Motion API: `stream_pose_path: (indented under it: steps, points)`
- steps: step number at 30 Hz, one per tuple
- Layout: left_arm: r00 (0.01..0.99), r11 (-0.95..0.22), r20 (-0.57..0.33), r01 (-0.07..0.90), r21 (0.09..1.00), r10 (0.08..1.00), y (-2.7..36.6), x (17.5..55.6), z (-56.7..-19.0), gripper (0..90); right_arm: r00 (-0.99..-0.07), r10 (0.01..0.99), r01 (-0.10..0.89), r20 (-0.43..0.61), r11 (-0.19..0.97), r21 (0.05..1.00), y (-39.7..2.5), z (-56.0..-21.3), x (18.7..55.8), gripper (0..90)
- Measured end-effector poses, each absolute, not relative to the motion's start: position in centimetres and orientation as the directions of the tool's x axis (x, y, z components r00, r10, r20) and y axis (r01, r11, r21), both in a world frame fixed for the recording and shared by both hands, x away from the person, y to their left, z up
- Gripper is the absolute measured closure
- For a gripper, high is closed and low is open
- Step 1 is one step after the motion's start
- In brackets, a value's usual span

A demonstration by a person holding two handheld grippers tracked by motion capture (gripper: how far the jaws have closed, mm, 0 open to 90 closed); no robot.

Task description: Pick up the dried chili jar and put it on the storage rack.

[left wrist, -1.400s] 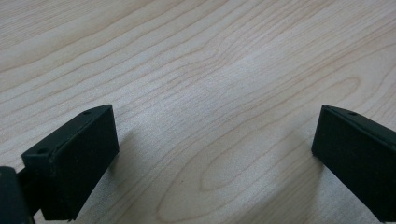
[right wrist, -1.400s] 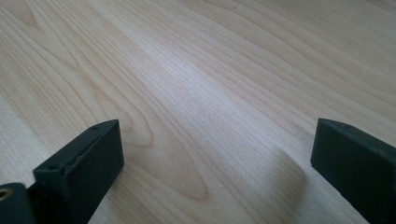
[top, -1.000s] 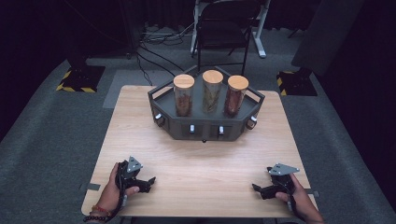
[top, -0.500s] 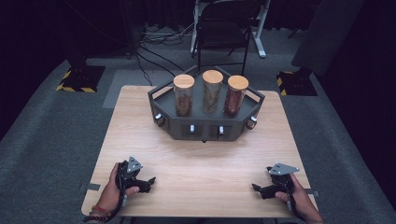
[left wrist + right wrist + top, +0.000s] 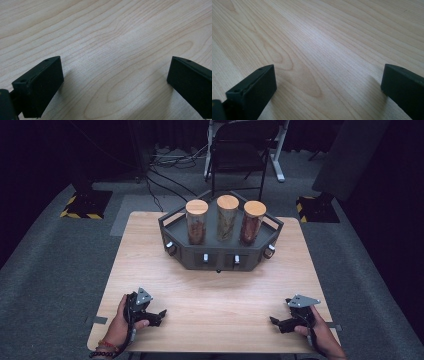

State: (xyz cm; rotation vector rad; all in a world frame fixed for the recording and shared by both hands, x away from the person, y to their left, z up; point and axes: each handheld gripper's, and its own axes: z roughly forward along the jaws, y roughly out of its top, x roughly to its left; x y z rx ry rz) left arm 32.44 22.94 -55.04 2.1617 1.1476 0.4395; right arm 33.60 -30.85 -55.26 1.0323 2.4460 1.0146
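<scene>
High view: left gripper (image 5: 159, 314) and right gripper (image 5: 275, 322) resting on near counter (image 5: 220, 290), fingers wide apart, empty. Three cork-lidded jars (image 5: 227, 217) upright in dark tray (image 5: 220, 257), well apart. Pre-reach step; next, probably forward reach.

Two spread tools (image 5: 156, 316) (image 5: 278, 322) on table (image 5: 215, 295)

L gripper (image 5: 156, 315) and R gripper (image 5: 276, 322): both held low near person's edge, well apart, jaws spread wide w/ nothing between. Each hand grips its handle; jaws point inward.
</scene>
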Motion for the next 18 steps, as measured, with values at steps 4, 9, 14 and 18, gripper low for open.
stream_pose_path:
  steps: [4,9,14,18]
  points:
    - [0.563,-0.412,-0.005,0.611,0.676,0.827,22.95,32.45,-55.05,0.4,-0.697,0.717,0.506,0.000,0.493,0.708,-30.84,-55.27,33.63,0.0]
    - [0.564,-0.413,-0.005,0.611,0.676,0.826,22.96,32.46,-55.04,0.4,-0.697,0.717,0.506,-0.001,0.492,0.708,-30.83,-55.27,33.66,0.0]
    - [0.563,-0.412,-0.005,0.610,0.677,0.826,22.95,32.47,-55.05,0.4,-0.697,0.717,0.506,-0.001,0.493,0.708,-30.83,-55.27,33.66,0.0]
    - [0.566,-0.414,-0.006,0.611,0.675,0.825,22.97,32.49,-55.04,0.3,-0.697,0.717,0.506,-0.001,0.492,0.708,-30.83,-55.26,33.66,0.0]
